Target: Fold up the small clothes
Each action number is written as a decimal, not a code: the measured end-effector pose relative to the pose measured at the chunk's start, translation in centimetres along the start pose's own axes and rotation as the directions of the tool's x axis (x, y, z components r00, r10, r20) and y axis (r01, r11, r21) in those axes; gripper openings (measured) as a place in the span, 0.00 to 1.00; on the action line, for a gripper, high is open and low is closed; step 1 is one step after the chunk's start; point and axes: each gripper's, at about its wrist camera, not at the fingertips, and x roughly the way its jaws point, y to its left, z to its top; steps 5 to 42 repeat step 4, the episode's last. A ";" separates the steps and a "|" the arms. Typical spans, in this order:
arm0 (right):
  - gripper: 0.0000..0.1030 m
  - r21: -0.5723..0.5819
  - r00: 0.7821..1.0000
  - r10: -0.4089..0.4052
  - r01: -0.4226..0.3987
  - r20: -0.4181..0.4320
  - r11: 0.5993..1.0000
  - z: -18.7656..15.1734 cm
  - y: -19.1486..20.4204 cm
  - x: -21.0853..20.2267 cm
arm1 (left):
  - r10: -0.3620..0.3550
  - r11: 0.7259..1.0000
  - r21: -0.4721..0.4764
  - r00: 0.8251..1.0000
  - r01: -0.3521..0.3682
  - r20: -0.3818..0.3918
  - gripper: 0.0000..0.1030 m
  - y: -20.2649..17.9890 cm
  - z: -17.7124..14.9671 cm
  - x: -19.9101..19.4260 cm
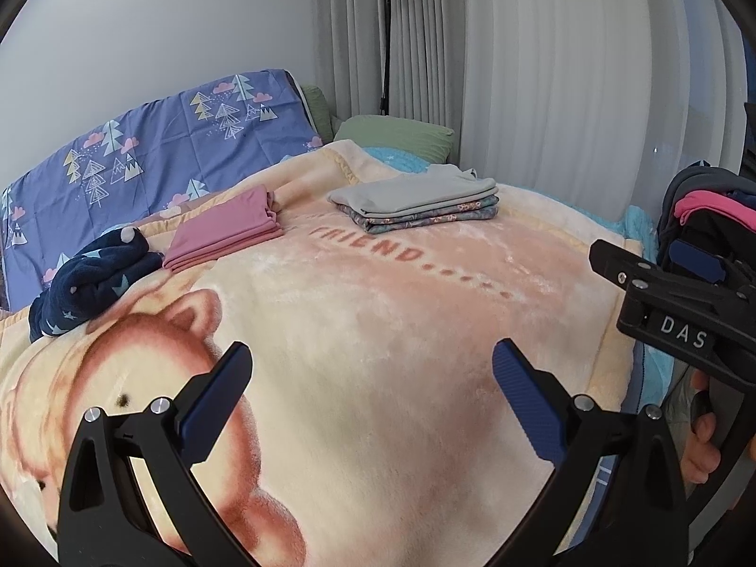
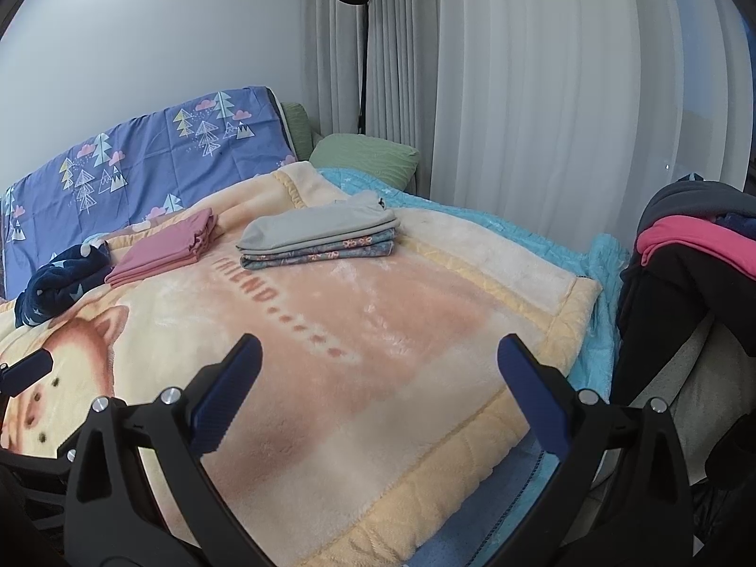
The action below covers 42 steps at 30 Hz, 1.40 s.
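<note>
Plush peach blanket (image 1: 378, 330) is covering the bed. Left gripper (image 1: 371, 387) is hovering above it, fingers spread wide, gripping nothing. Right gripper (image 2: 378, 378) is hovering likewise, fingers apart and empty. Folded grey and floral stack (image 2: 319, 238) is lying at the far side; folded pink garment (image 2: 163, 248) is lying to its left, well apart. Crumpled navy star-print garment (image 1: 94, 279) is resting beside the pink one. Unfolded clothes pile (image 2: 690, 241) is sitting off the bed's right edge.

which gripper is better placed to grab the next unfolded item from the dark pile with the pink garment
Right, probably. The dark pile with the pink garment sits off the bed's right side, nearest the open right gripper. The open left gripper hangs over the peach plush blanket, farther away.
</note>
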 end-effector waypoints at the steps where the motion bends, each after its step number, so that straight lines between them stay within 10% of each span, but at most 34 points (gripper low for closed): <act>1: 0.98 0.000 1.000 -0.001 0.001 0.001 1.000 0.0 0.0 0.0 | 0.000 1.000 -0.001 1.000 0.000 -0.002 0.99 0.0 0.0 0.0; 42: 0.98 0.000 1.000 -0.001 0.001 0.000 1.000 -0.1 0.0 0.0 | -0.001 1.000 -0.002 1.000 0.001 -0.005 0.99 0.1 -0.2 0.1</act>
